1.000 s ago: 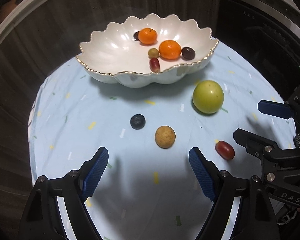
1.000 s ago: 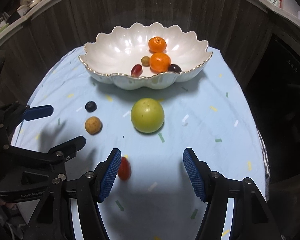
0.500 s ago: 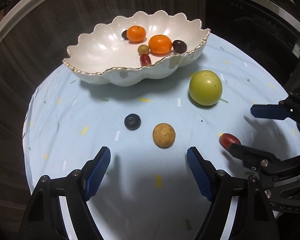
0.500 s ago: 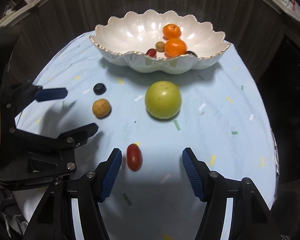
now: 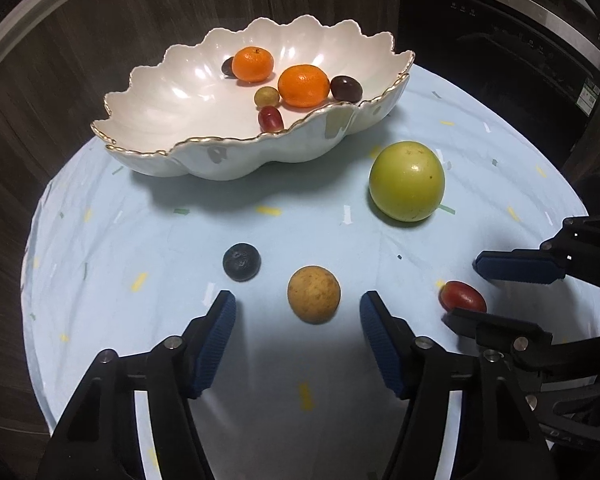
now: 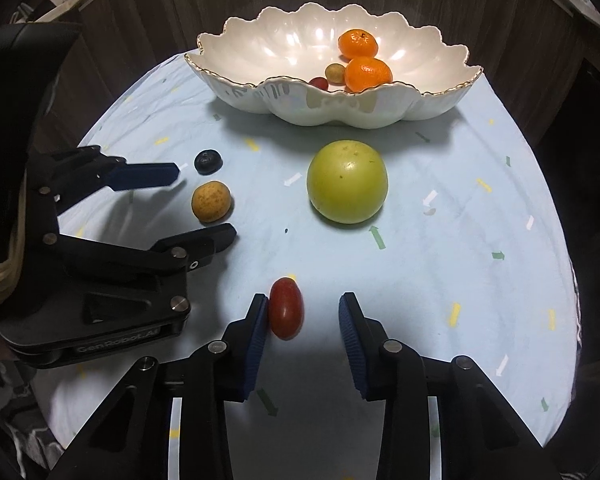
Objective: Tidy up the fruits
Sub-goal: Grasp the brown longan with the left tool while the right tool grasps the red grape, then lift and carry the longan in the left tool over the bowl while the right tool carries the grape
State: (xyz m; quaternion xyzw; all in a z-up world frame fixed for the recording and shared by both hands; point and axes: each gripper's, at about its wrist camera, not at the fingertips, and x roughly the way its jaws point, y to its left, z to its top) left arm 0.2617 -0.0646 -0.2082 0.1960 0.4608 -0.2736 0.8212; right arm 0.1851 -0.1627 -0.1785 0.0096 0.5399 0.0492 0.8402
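A white scalloped bowl [image 5: 204,148] [image 6: 380,108] at the table's back holds two oranges and several small fruits. On the cloth lie a green apple [image 5: 407,181] [image 6: 347,181], a tan round fruit [image 5: 313,300] [image 6: 211,201], a blueberry [image 5: 241,262] [image 6: 207,161] and a red grape tomato [image 5: 462,297] [image 6: 286,308]. My left gripper [image 5: 298,312] [image 6: 200,204] is open, its fingers on either side of the tan fruit. My right gripper [image 6: 303,316] [image 5: 476,292] is open around the tomato, the left pad touching it.
The round table wears a light blue cloth [image 5: 140,280] with confetti marks; its edge drops off close on the left and right. Dark wood panels stand behind, and a dark appliance [image 5: 500,40] at the right.
Both grippers have moved forward and lower. The tan fruit now lies between the left fingers, and the tomato between the right fingers, which have narrowed.
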